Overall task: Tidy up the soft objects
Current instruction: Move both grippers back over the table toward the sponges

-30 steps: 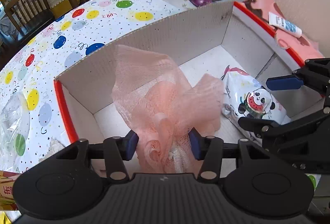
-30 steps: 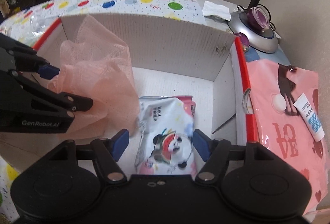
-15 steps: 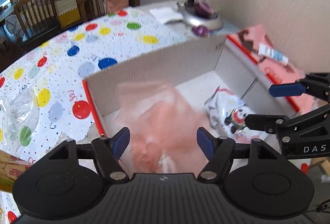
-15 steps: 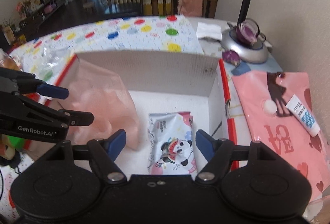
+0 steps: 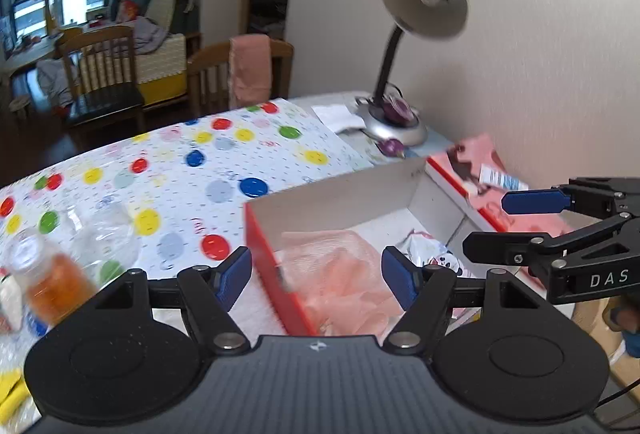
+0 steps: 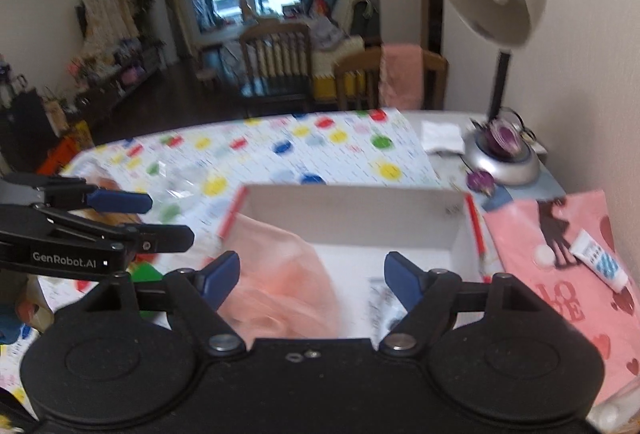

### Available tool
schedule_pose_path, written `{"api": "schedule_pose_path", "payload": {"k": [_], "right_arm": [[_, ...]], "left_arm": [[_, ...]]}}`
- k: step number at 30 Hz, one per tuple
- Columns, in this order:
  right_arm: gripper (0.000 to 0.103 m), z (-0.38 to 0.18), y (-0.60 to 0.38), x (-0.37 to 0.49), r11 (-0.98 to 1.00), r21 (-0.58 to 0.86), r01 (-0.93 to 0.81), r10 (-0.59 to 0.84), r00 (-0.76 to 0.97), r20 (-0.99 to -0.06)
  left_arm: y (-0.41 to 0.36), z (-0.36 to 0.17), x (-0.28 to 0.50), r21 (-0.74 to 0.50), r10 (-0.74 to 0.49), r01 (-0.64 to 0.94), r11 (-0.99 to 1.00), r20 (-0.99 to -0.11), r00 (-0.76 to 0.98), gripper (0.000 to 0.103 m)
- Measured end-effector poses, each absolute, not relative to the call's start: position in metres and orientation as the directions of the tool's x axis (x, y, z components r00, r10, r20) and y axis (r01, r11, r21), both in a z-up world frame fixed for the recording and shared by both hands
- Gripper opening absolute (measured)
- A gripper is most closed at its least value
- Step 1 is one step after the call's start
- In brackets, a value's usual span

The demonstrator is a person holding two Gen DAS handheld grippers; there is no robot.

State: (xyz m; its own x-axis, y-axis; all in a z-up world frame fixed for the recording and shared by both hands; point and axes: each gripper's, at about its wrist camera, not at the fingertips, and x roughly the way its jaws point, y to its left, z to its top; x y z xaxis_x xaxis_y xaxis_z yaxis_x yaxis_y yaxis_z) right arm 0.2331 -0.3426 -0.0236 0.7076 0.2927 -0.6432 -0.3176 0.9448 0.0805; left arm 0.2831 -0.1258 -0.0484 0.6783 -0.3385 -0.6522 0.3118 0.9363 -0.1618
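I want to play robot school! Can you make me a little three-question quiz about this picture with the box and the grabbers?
1. True or false: the pink mesh lies inside the box.
2. What lies next to the mesh in the box? A) panda packet B) lamp C) tube
3. Fill in: both the left gripper and the right gripper are ____ and hold nothing.

Key: 1 true. 2 A. 3 open; the right one's jaws have just been opening wider, with nothing pressed between them.
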Motion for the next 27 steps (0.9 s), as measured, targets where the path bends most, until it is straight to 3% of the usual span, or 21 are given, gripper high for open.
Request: {"api": "schedule_pose_path", "payload": {"k": [9, 12, 25, 27], "right_arm": [[0.084, -0.003, -0.279, 0.210, 0.901, 0.094, -0.423, 0.395, 0.712, -0.580], [0.085, -0.005, -0.252, 0.206, 0.886, 0.090, -0.456, 0.418, 0.697, -0.583], [0.094, -0.025, -0.156, 0.185, 0.846, 0.111, -0.522, 0.470, 0.630, -0.619], [0.094, -0.031, -0.146, 0.183, 0.849, 0.109, -0.517, 0.463, 0.627, -0.626]], "left_arm": [[-0.048, -0.029, 0.240, -0.169, -0.261, 0.199, 0.965, -0.612, 0.746, 0.072], [-0.023, -0.026, 0.225, -0.162, -0.232, 0.167, 0.973, -0.598, 0.767, 0.082], [0.087, -0.034, 0.182, -0.166, -0.146, 0.060, 0.984, -0.572, 0.807, 0.085], [0.101, -0.039, 0.179, -0.174, -0.146, 0.054, 0.983, -0.578, 0.803, 0.091]]}}
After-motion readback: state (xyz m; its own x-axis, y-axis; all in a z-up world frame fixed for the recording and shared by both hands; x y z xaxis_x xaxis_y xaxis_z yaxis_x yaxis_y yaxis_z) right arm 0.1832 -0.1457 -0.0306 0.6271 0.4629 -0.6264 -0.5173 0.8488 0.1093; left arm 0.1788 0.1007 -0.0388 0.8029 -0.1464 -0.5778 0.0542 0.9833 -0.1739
